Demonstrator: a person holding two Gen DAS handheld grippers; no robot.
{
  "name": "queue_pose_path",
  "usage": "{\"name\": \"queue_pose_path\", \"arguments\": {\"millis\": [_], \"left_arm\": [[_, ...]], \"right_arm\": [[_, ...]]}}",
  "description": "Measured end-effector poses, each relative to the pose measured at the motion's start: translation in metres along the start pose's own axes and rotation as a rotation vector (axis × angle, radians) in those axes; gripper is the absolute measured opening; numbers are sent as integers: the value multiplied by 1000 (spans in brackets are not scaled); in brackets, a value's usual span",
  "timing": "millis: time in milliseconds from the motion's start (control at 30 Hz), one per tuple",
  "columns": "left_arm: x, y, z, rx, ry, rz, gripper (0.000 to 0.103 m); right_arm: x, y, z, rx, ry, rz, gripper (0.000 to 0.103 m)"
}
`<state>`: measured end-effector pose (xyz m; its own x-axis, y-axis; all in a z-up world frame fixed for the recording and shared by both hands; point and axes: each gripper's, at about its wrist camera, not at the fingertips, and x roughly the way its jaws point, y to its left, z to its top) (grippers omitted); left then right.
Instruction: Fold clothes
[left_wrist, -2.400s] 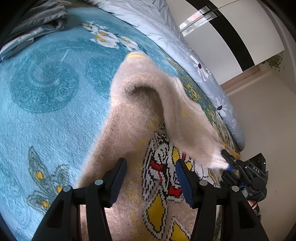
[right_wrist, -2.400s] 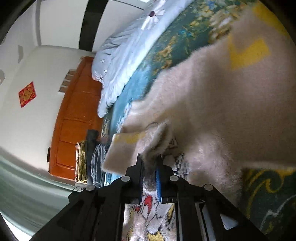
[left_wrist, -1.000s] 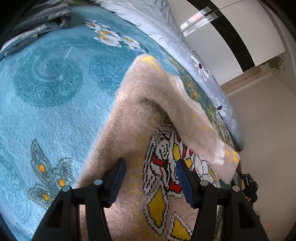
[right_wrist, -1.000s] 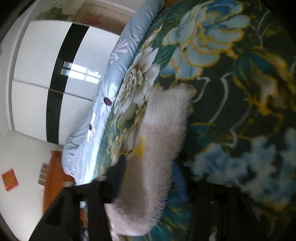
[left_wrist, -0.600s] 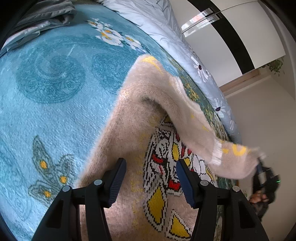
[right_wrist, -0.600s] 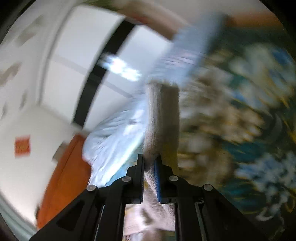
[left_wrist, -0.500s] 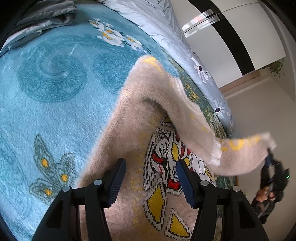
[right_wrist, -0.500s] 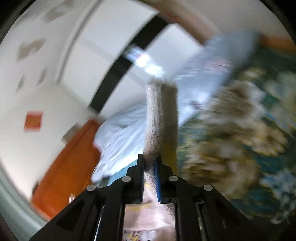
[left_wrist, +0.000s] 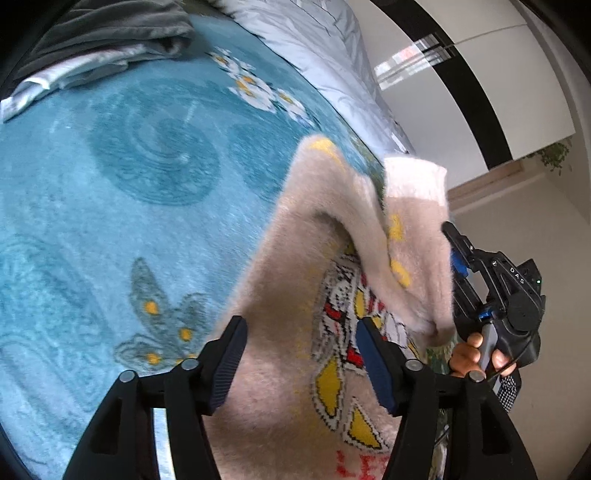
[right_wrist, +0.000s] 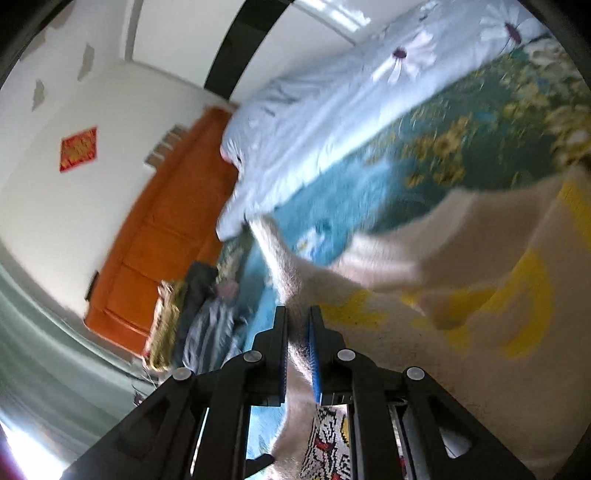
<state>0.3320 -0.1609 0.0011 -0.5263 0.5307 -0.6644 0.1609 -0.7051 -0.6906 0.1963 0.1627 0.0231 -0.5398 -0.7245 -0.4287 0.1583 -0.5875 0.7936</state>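
Observation:
A fuzzy beige sweater (left_wrist: 295, 280) with a yellow, red and black knit picture lies on a blue patterned blanket (left_wrist: 122, 192). My left gripper (left_wrist: 299, 354) is open and empty, hovering just above the sweater's body. My right gripper (right_wrist: 297, 347) is shut on the sweater's sleeve (right_wrist: 284, 273) and holds it up above the sweater body. In the left wrist view the right gripper (left_wrist: 458, 254) shows at the right, with the lifted sleeve (left_wrist: 413, 240) draped in front of it.
A light blue flowered duvet (right_wrist: 325, 122) lies along the bed's far side. Folded grey clothes (left_wrist: 99, 40) sit at the blanket's far left corner. An orange wooden door (right_wrist: 155, 243) and more piled clothes (right_wrist: 207, 325) show in the right wrist view.
My right gripper let go of the sleeve, took hold of it again, swung it out past the bed edge, then brought it back up over the sweater. My left gripper stayed open above the sweater.

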Motion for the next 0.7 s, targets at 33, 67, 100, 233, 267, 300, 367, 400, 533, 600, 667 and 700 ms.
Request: {"name": "queue_pose_path", "arguments": {"millis": [33, 67, 100, 233, 267, 300, 367, 400, 533, 600, 667, 700], "left_arm": [[0, 0, 0, -2, 0, 1, 67], [0, 0, -1, -2, 1, 2, 67], [1, 0, -1, -2, 1, 4, 67], [3, -2, -2, 4, 5, 10, 67], [3, -2, -3, 4, 7, 11, 67], [4, -1, -3, 4, 8, 12, 67], [4, -1, -3, 3, 10, 12, 67], [4, -1, -3, 3, 11, 10, 67], [0, 2, -3, 2, 18, 5, 67], [-5, 2, -4, 12, 18, 12, 67], [-11, 1, -6, 44, 2, 32, 67], [-15, 1, -6, 57, -7, 42, 67]], "right_arm": [[8, 2, -4, -10, 17, -5, 11], [15, 6, -8, -31, 40, -15, 11], [23, 9, -12, -53, 63, -25, 11], [48, 16, -34, -129, 154, -72, 11], [51, 16, -34, -136, 160, -80, 14], [54, 13, -36, -126, 174, -79, 15], [60, 8, -40, -105, 201, -76, 19], [62, 6, -41, -94, 217, -56, 29], [61, 8, -44, -91, 273, 19, 53], [54, 14, -44, -122, 286, 37, 53], [37, 18, -40, -120, 267, 71, 53], [27, 20, -38, -118, 253, 88, 53]]}}
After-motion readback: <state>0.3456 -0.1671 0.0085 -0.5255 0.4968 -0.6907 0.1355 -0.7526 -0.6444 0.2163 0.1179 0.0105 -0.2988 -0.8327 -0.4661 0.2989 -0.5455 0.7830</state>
